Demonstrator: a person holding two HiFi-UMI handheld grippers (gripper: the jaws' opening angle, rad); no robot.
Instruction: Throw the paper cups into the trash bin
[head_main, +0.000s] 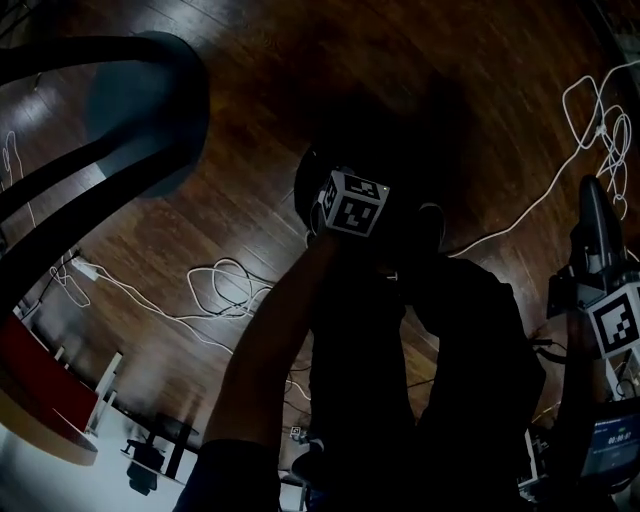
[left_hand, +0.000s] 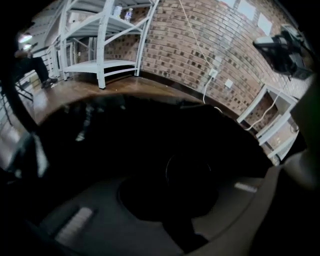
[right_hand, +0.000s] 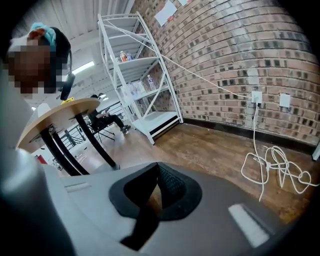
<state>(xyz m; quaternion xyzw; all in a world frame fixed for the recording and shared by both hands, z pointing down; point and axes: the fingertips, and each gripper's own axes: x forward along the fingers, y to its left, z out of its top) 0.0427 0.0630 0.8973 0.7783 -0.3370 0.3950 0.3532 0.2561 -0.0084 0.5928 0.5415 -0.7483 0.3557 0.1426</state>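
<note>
The head view is very dark. My left gripper's marker cube (head_main: 352, 203) hangs right in front of the round black trash bin (head_main: 400, 140) on the wooden floor. In the left gripper view the bin's black mass (left_hand: 150, 145) fills the middle. A faint round outline (left_hand: 190, 175) sits just ahead of my left gripper (left_hand: 172, 200); I cannot tell whether it is a paper cup or whether the jaws grip it. My right gripper (head_main: 598, 215) stays off to the right, away from the bin. In its own view my right gripper (right_hand: 155, 197) has its jaws nearly together with nothing between them.
A round table on curved black legs (head_main: 100, 110) stands at the left. White cables (head_main: 225, 285) trail over the floor, more of them near the brick wall (right_hand: 272, 165). A white metal shelf (right_hand: 145, 75) stands against that wall. A person (right_hand: 20, 165) is close by at the left.
</note>
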